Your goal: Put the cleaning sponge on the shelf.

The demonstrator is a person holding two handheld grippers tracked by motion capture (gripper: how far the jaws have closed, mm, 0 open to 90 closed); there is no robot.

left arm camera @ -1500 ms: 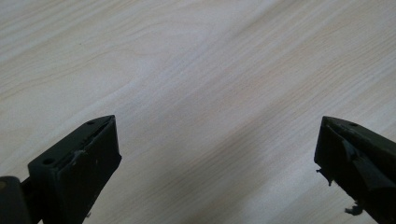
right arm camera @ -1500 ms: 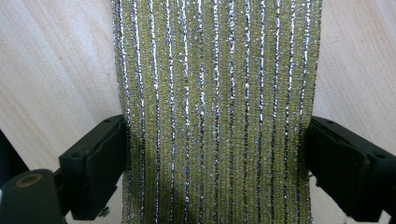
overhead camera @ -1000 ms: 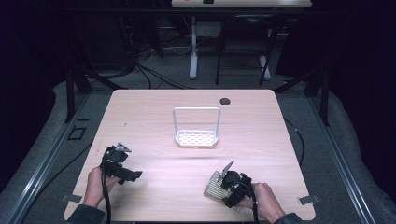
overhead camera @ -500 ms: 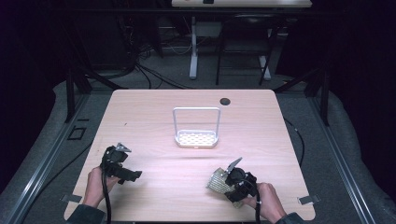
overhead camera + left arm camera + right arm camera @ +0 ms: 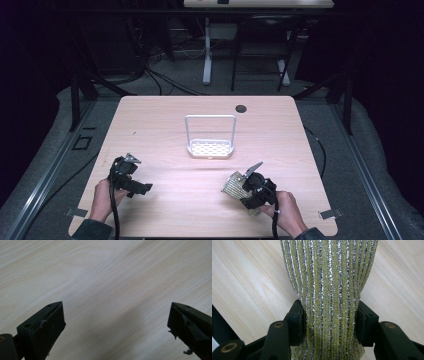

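So the sparkly scrubbing sponge (image 5: 329, 290) is sitting right between the jaws of the right gripper (image 5: 329, 317), near the front right part of the table (image 5: 165, 115). In the right gripper view the pads are pressing in on both of its sides, and the fabric is pinching in a bit where they're squeezing. Those jaws have just been closing down, with the sponge between them the whole way, so it's a proper grip now and not just a hover.

The sponge is running lengthwise straight out from the jaws, its gold and silver stripes going along that same line. From the high view it's sticking out from the gripper toward the left and a little toward the far side, with its free end at the table surface; can't tell if it's actually touching the wood.

The left gripper (image 5: 131, 176) is hanging out at the near left, well apart from the sponge, jaws spread wide and nothing between them but bare wood.

A white wire rack (image 5: 210, 137) is standing in the middle of the table, farther off than both grippers.
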